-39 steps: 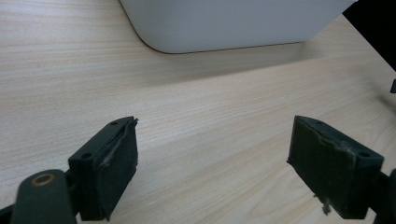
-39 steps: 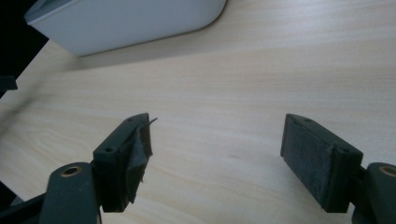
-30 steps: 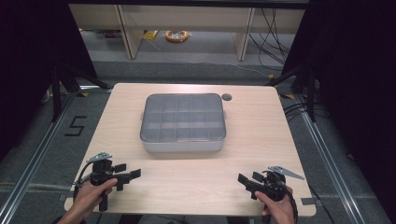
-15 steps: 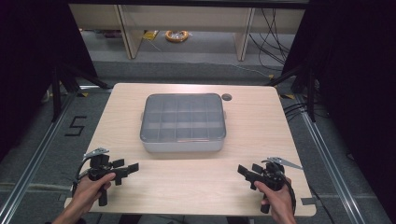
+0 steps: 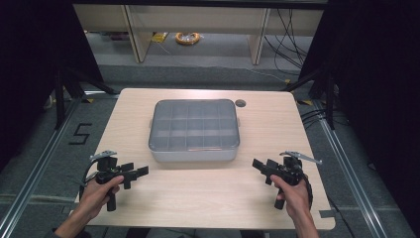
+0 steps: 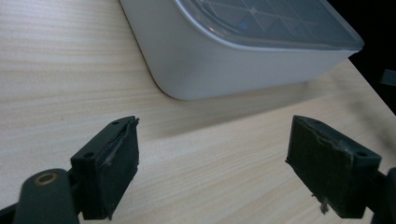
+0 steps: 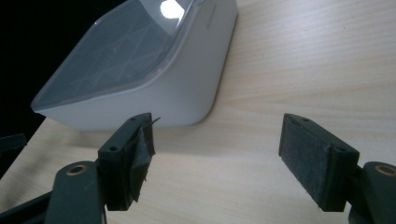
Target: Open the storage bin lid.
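A grey plastic compartment box [image 5: 194, 130] with a clear lid sits shut in the middle of the light wooden table [image 5: 208, 203]. My left gripper [image 5: 137, 173] hovers near the front left corner of the table, open and empty, pointing toward the box. My right gripper [image 5: 260, 167] is at the front right, also open and empty, aimed at the box. In the left gripper view the box [image 6: 243, 46] lies just beyond the open jaws [image 6: 215, 172]. In the right gripper view the box [image 7: 140, 70] fills the upper left past the open jaws [image 7: 217, 158].
A small round dark grommet [image 5: 240, 103] is set in the table behind the box's right corner. Wooden shelving legs [image 5: 257, 39] and cables [image 5: 188, 37] lie on the floor beyond the far edge. Metal rails [image 5: 29, 173] run along both sides.
Both hands have shifted slightly; the left gripper moved a little forward and right, and the right gripper edged slightly up the table. Both jaws stay open.
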`<state>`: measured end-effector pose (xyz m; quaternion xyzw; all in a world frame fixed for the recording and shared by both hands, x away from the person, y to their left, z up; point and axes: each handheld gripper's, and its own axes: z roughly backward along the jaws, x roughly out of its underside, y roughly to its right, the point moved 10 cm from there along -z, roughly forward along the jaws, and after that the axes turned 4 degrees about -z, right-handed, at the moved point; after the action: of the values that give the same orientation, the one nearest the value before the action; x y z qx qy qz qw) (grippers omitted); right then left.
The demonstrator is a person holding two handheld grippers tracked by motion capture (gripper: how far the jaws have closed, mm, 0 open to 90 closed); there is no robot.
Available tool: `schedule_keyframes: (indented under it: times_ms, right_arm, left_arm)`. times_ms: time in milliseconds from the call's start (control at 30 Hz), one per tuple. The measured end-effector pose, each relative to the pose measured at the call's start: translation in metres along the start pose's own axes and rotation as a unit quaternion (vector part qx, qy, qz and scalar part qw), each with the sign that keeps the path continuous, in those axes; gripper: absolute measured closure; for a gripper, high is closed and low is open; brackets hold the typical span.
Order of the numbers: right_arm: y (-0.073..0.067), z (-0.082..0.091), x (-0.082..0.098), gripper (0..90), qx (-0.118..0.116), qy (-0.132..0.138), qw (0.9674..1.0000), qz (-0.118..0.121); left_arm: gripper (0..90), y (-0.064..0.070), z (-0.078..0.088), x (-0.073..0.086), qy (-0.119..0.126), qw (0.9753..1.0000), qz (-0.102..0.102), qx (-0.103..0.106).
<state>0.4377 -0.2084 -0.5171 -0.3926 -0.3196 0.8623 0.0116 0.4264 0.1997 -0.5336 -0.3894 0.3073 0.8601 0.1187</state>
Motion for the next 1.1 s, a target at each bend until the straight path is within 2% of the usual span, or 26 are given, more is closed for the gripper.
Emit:
schedule_keyframes:
  times_ms: [33, 100, 133, 167, 200, 233, 267, 300, 333, 367, 433, 500, 533, 567, 633, 667, 700, 733, 767, 833, 867, 933, 967, 1000, 1033, 1100]
  right_arm:
    - [-0.002, -0.002, -0.002, 27.6, -0.002, -0.002, 0.9999, -0.012]
    - [-0.005, -0.005, -0.007, 27.6, -0.006, -0.006, 0.9998, -0.016]
    - [-0.002, -0.008, -0.012, 27.7, -0.008, 0.004, 0.9999, 0.010]
    - [-0.007, -0.009, -0.013, 27.7, -0.010, -0.002, 0.9998, -0.017]
    - [-0.008, -0.010, -0.016, 27.8, -0.011, -0.002, 0.9998, -0.014]
    - [-0.003, -0.014, -0.020, 27.7, -0.004, 0.006, 0.9999, 0.008]
    - [-0.009, -0.014, -0.020, 27.8, -0.010, -0.002, 0.9997, -0.020]
    - [-0.009, -0.014, -0.020, 27.8, -0.010, -0.002, 0.9997, -0.020]
    - [-0.004, -0.019, -0.026, 27.8, -0.004, 0.007, 0.9999, 0.009]
    - [-0.009, -0.020, -0.025, 27.8, -0.008, 0.001, 0.9999, -0.015]
    - [-0.007, -0.025, -0.028, 27.8, -0.011, 0.004, 0.9999, -0.004]
    - [-0.012, -0.026, -0.027, 27.8, -0.018, -0.006, 0.9993, -0.033]
    - [-0.005, -0.029, -0.030, 27.8, -0.015, 0.001, 0.9999, 0.004]
    - [-0.010, -0.030, -0.029, 27.8, -0.017, -0.004, 0.9996, -0.021]
    - [-0.009, -0.032, -0.030, 27.8, -0.009, -0.009, 0.9995, -0.029]
    - [-0.008, -0.034, -0.033, 27.8, -0.019, -0.003, 0.9997, -0.011]
    - [-0.008, -0.035, -0.035, 27.8, -0.018, -0.001, 0.9998, -0.006]
    - [-0.008, -0.036, -0.037, 27.8, -0.019, -0.002, 0.9998, -0.007]
    - [-0.009, -0.038, -0.038, 27.8, -0.022, 0.000, 0.9997, -0.007]
    - [-0.010, -0.039, -0.041, 27.8, -0.019, -0.003, 0.9998, -0.009]
    - [-0.013, -0.038, -0.041, 27.8, -0.016, -0.010, 0.9994, -0.029]
    - [-0.014, -0.039, -0.045, 27.8, -0.017, -0.007, 0.9996, -0.023]
    - [-0.011, -0.040, -0.049, 27.8, -0.017, -0.001, 0.9998, -0.001]
    - [-0.016, -0.039, -0.049, 27.8, -0.019, -0.008, 0.9995, -0.026]
    - [-0.013, -0.041, -0.052, 27.8, -0.019, 0.002, 0.9998, -0.001]
    - [-0.014, -0.044, -0.055, 27.9, -0.020, 0.001, 0.9998, -0.007]
  left_arm:
    - [16.6, 0.000, -0.001, -0.002, 0.005, 1.0000, 0.002, 0.001]
    - [16.6, 0.000, -0.002, -0.005, 0.003, 1.0000, 0.001, 0.001]
    - [16.7, 0.000, -0.002, -0.007, 0.007, 1.0000, 0.003, 0.001]
    - [16.7, -0.001, -0.003, -0.009, 0.007, 1.0000, 0.004, 0.001]
    - [16.8, -0.001, -0.004, -0.011, 0.005, 1.0000, 0.004, 0.000]
    - [16.7, -0.001, -0.004, -0.011, 0.005, 1.0000, 0.004, 0.000]
    - [16.7, -0.002, -0.006, -0.013, 0.003, 1.0000, 0.006, 0.002]
    - [16.5, -0.002, -0.006, -0.013, 0.003, 1.0000, 0.006, 0.002]
    - [16.4, -0.002, -0.007, -0.017, 0.004, 0.9999, 0.013, 0.006]
    - [16.4, -0.002, -0.008, -0.019, 0.007, 0.9998, 0.016, 0.008]
    - [16.5, -0.004, -0.009, -0.023, 0.009, 0.9998, 0.014, 0.006]
    - [16.6, -0.007, -0.011, -0.026, 0.010, 0.9997, 0.020, 0.006]
    - [16.6, -0.009, -0.012, -0.027, 0.010, 0.9997, 0.023, 0.007]
    - [16.6, -0.012, -0.011, -0.027, 0.002, 0.9999, 0.015, 0.006]
    - [16.6, -0.013, -0.013, -0.029, 0.001, 0.9998, 0.017, 0.007]
    - [16.6, -0.011, -0.016, -0.032, 0.010, 0.9996, 0.026, 0.009]
    - [16.6, -0.013, -0.016, -0.032, 0.002, 0.9998, 0.017, 0.009]
    - [16.6, -0.011, -0.018, -0.036, 0.013, 0.9995, 0.029, 0.010]
    - [16.6, -0.013, -0.018, -0.036, 0.004, 0.9998, 0.018, 0.009]
    - [16.6, -0.012, -0.021, -0.038, 0.009, 0.9995, 0.029, 0.008]
    - [16.6, -0.015, -0.023, -0.040, 0.004, 0.9996, 0.028, 0.005]
    - [16.6, -0.017, -0.023, -0.044, 0.005, 0.9996, 0.028, 0.007]
    - [16.6, -0.017, -0.024, -0.046, 0.005, 0.9996, 0.028, 0.006]
    - [16.6, -0.017, -0.025, -0.047, 0.006, 0.9995, 0.030, 0.008]
    - [16.7, -0.016, -0.026, -0.050, 0.009, 0.9995, 0.030, 0.009]
    - [18.4, -0.017, -0.026, -0.055, 0.016, 0.9995, 0.027, 0.006]
